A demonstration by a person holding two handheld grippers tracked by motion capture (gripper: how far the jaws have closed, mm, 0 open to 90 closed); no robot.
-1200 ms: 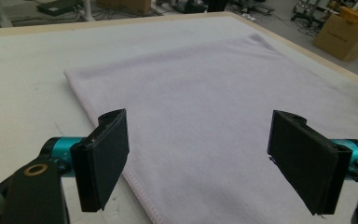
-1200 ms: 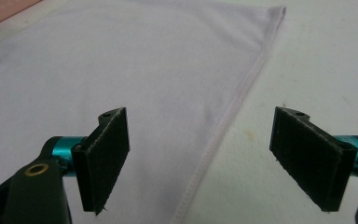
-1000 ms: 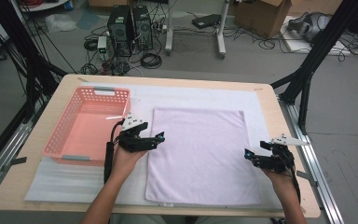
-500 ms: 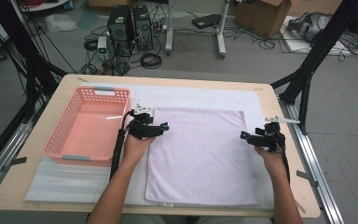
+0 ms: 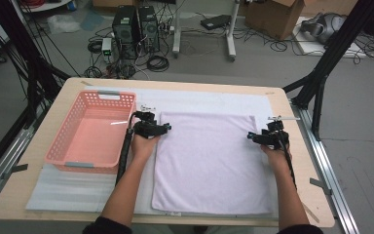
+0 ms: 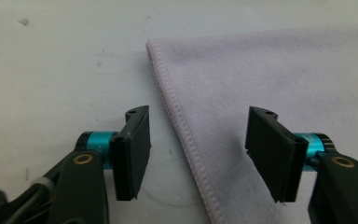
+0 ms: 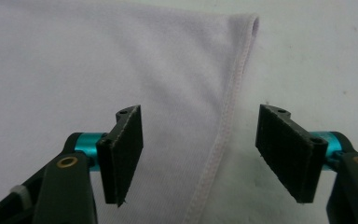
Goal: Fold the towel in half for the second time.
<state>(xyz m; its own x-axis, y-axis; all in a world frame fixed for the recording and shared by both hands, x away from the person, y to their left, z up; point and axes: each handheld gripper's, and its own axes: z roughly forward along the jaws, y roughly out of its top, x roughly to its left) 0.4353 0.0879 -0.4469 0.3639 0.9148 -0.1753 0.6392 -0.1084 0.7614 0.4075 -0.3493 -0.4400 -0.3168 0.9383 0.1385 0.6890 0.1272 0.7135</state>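
While the pale lilac towel lies flat mid-table, soft napped terry with a stitched hem, both grippers sit at its far corners. Left gripper at 10 o'clock and right gripper at 2 o'clock each straddle the hem, jaws just been closing but not pinching yet. Pink plastic lattice basket at 9 o'clock, looks empty.

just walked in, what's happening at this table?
A person works a lilac towel lying flat on the table with a hand-held gripper in each hand. The left hand-held gripper straddles the towel's left hem near the far corner, and the right hand-held gripper straddles the right hem. Both sets of jaws have just been closing but aren't yet pinching the cloth. A pink basket sits to the left.
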